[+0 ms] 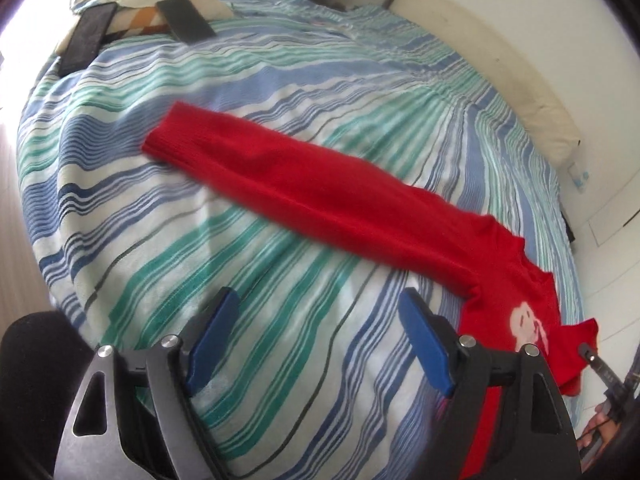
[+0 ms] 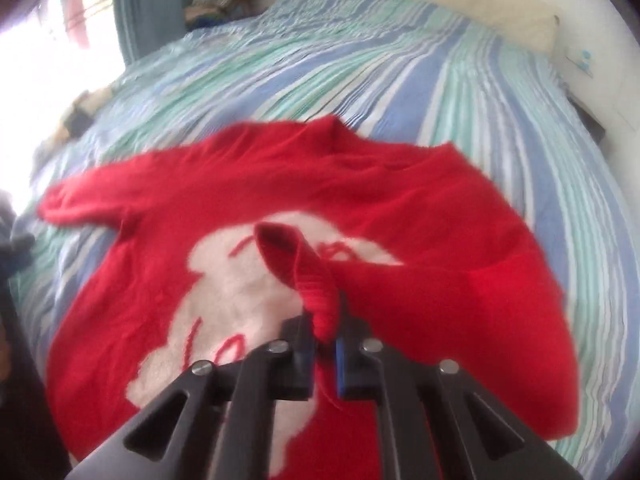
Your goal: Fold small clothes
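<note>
I see a red sweater (image 2: 420,208) lying flat on a bed covered by a blue, green and white striped bedspread (image 1: 280,72). The sweater carries a large white figure (image 2: 224,280) knitted across its chest. One long sleeve (image 1: 304,184) stretches straight out from the sweater's body across the bedspread, its cuff well away from the chest.

My right tongs (image 2: 322,344) are clamped together on the ribbed cuff (image 2: 308,276) of the other sleeve, which is lifted above the white figure and bent back over the sweater's chest.

My left tongs (image 1: 320,344) are spread wide apart and grip nothing; they hover over bare bedspread just beside the sweater's body, below the outstretched sleeve.

Far beyond the sweater, two dark flat rectangles (image 1: 186,20) rest on patterned pillows (image 1: 144,12) at the bed's edge. A cream bolster (image 1: 492,60) lies along the wall side of the bed.
</note>
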Motion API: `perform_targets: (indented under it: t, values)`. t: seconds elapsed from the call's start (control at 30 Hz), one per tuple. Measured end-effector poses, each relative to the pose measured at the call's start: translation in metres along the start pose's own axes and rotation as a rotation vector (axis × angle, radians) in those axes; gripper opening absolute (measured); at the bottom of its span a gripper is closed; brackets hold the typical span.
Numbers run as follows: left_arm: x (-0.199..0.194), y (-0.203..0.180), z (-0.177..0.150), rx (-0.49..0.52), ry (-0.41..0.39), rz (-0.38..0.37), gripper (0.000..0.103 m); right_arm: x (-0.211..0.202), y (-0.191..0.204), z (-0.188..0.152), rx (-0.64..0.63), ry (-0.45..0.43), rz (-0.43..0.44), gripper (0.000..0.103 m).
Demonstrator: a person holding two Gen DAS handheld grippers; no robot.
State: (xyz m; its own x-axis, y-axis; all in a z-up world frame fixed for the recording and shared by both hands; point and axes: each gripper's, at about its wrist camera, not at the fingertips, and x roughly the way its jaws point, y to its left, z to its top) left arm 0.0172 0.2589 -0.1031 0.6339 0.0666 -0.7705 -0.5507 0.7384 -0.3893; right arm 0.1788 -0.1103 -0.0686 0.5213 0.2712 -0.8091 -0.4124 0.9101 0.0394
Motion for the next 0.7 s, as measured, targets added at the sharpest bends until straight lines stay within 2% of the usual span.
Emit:
perform_targets:
  t: [0.1,0.2,0.27,0.33,0.47,0.57,0.7]
  values:
    - [0.001,-0.005,-0.003,0.016,-0.004,0.005,0.084,-0.070,-0.085,-0.010,0.191,-0.124,-0.077,0.007]
    - [0.002,-0.012,-0.006,0.041,-0.004,0.014,0.084,-0.134,-0.175,-0.046,0.362,-0.190,-0.229,0.007]
    - [0.004,-0.016,-0.008,0.058,-0.001,0.025,0.084,-0.159,-0.231,-0.076,0.476,-0.173,-0.318,0.007]
    - [0.006,-0.022,-0.009,0.077,0.002,0.036,0.084,-0.164,-0.278,-0.109,0.604,-0.104,-0.350,0.007]
    - [0.004,-0.032,-0.015,0.143,-0.005,0.051,0.084,-0.148,-0.321,-0.168,0.768,-0.018,-0.374,0.007]
    - [0.000,-0.034,-0.019,0.185,-0.008,0.076,0.084,-0.143,-0.334,-0.197,0.837,-0.017,-0.394,0.007]
    - [0.002,-0.026,-0.019,0.154,0.006,0.082,0.084,-0.142,-0.342,-0.225,0.910,0.013,-0.412,0.006]
